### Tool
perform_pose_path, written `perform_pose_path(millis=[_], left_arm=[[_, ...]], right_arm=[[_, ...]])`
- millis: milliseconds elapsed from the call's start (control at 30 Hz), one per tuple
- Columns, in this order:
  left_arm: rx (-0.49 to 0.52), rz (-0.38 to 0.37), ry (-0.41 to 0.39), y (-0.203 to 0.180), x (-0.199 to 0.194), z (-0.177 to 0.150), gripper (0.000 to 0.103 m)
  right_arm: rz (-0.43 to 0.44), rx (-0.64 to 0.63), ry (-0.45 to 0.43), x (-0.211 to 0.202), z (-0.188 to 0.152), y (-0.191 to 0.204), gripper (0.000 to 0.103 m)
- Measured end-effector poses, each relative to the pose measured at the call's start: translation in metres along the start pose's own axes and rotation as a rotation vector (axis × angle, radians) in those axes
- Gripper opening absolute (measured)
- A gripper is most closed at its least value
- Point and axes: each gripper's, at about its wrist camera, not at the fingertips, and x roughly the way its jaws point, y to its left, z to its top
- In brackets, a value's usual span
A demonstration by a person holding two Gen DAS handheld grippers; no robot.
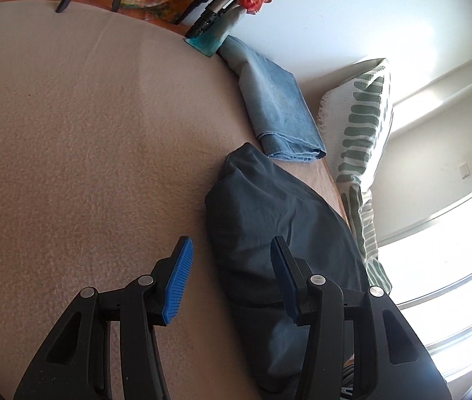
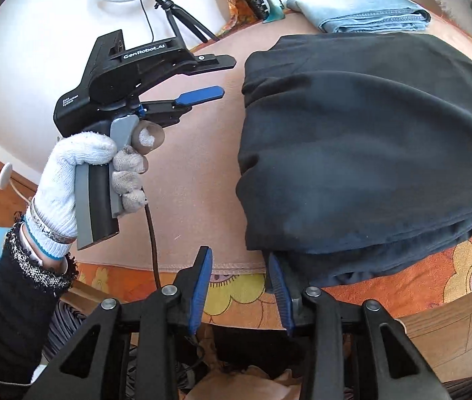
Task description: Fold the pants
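Both our grippers, left gripper (image 1: 231, 263) and right gripper (image 2: 240, 278), hang released beside folded dark pants (image 2: 362, 140); bare blanket (image 1: 86, 150) lies open leftward

Both grippers' jaws apparently apart, empty.

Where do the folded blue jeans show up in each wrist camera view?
Left wrist view: jeans right of centre, upper half, beyond the dark pants.
Right wrist view: jeans at the top right, beyond the dark pants.
Shared landmark: teal vase base beside the jeans.
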Motion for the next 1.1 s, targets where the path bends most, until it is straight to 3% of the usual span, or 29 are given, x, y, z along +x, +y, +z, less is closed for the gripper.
perform_pose_path(millis=[133,267,333,433,600,633,700,833,1000,1100], left_arm=[[-0.028,-0.017,0.011,0.004,0.005,0.003,0.047],[-0.044,-0.028,0.029,0.005,0.012,0.005,0.047],[-0.043,-0.037,0.043,0.003,0.016,0.006,0.047],[-0.043,-0.057,0.069,0.002,0.024,0.008,0.047],[-0.065,-0.090,0.064,0.005,0.032,0.013,0.044],[-0.067,-0.088,0.058,0.005,0.033,0.014,0.042],[-0.052,-0.086,0.051,0.003,0.034,0.017,0.012],[-0.004,-0.094,0.018,-0.007,0.031,0.020,0.008],[0.004,-0.072,-0.006,-0.006,0.030,0.027,0.006],[0.053,-0.046,-0.012,-0.011,0.028,0.025,0.006]], right_arm=[[-0.021,0.072,-0.009,0.008,0.007,-0.005,0.040],[-0.080,0.031,-0.049,0.016,0.011,0.003,0.039],[-0.103,-0.014,-0.048,0.017,0.012,0.006,0.022],[-0.064,-0.035,-0.013,0.015,0.012,0.001,0.006],[-0.006,-0.057,0.040,0.002,0.019,-0.003,0.003],[0.007,-0.063,0.050,-0.002,0.020,-0.002,0.003],[0.010,-0.084,0.065,-0.007,0.024,-0.002,0.002],[0.025,-0.112,0.103,-0.014,0.028,-0.003,0.002],[0.007,-0.239,0.185,-0.017,0.017,0.008,0.001],[0.033,-0.229,0.197,-0.032,0.013,-0.001,0.001]])
